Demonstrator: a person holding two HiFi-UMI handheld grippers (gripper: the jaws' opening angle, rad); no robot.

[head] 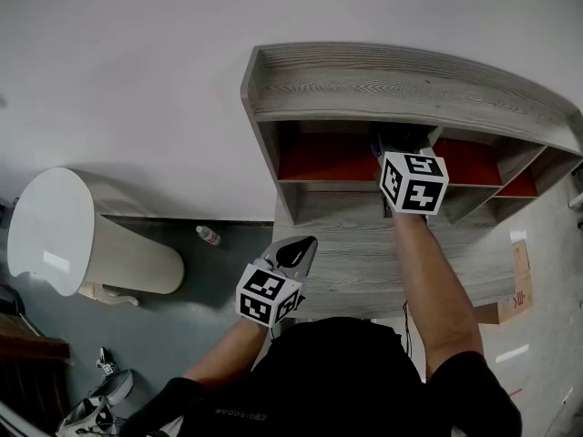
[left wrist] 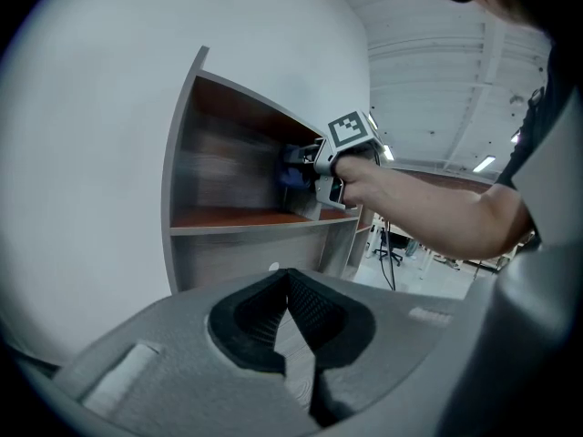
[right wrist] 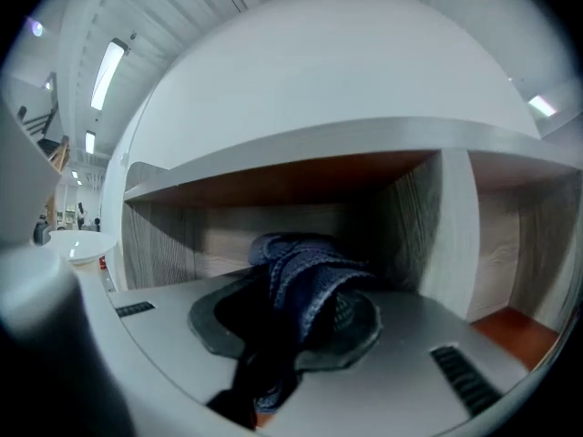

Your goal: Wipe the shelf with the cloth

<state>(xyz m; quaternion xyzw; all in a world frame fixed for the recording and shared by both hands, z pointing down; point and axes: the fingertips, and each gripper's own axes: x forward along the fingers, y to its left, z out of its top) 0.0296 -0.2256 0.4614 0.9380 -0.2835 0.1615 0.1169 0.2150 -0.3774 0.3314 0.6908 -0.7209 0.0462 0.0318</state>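
We had the blue cloth (right wrist: 305,276) clamped in the right gripper (right wrist: 290,321), inside the shelf (head: 383,85)'s red-floored compartment at upper centre of the head view. The board's length ran left-right. Our left gripper (head: 293,253), jaws together and empty, hung lower, farther off.

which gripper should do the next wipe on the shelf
Right. The right gripper is shut on the blue cloth and reaches into a compartment of the shelf. The left gripper is shut on nothing and hangs near the person's body, outside the shelf.
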